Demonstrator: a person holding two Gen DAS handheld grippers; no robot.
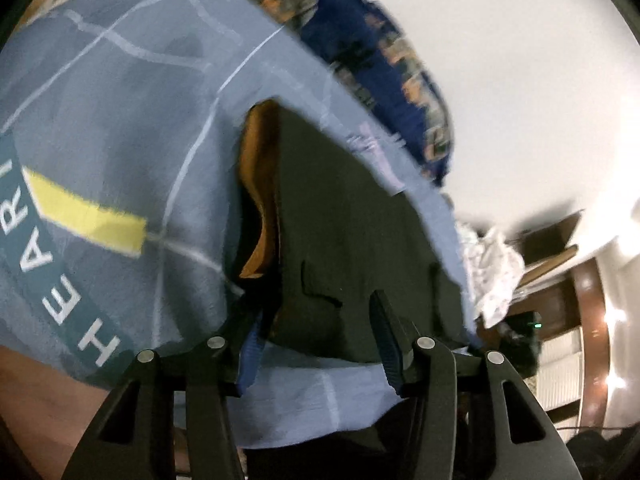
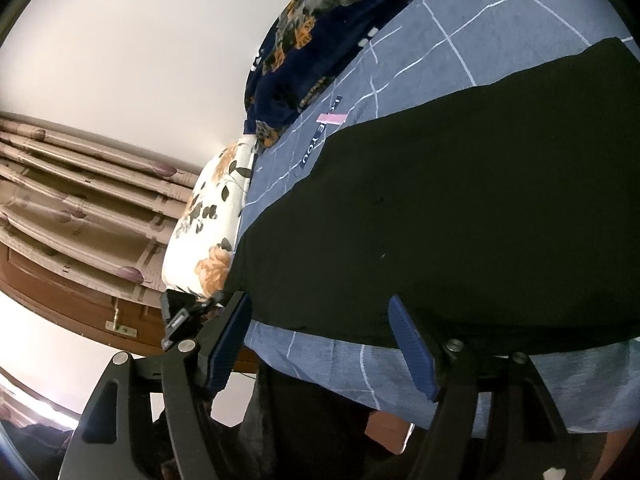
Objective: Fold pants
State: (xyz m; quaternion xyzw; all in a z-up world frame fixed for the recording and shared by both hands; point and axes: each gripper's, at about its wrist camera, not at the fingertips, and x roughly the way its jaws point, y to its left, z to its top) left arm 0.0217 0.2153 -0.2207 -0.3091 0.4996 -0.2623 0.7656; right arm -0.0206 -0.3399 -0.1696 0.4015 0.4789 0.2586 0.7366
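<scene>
Both our grippers, left (image 1: 316, 336) and right (image 2: 320, 340), gape wide at the near edge of the black pants (image 2: 460, 216), holding nothing. Pants lie flat on the blue bedsheet (image 2: 500, 12); through the left view's blur, that looks like the waist end, so we should pinch each edge squarely before lifting.

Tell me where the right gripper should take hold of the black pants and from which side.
Grip the near hem edge of the black pants, where it lies flat on the blue bedsheet just ahead of the open right gripper. Come in low from the bed's near side, sliding one finger under the edge. That edge is straight, exposed and unobstructed; the rest is a broad flat panel offering nothing to pinch.
</scene>
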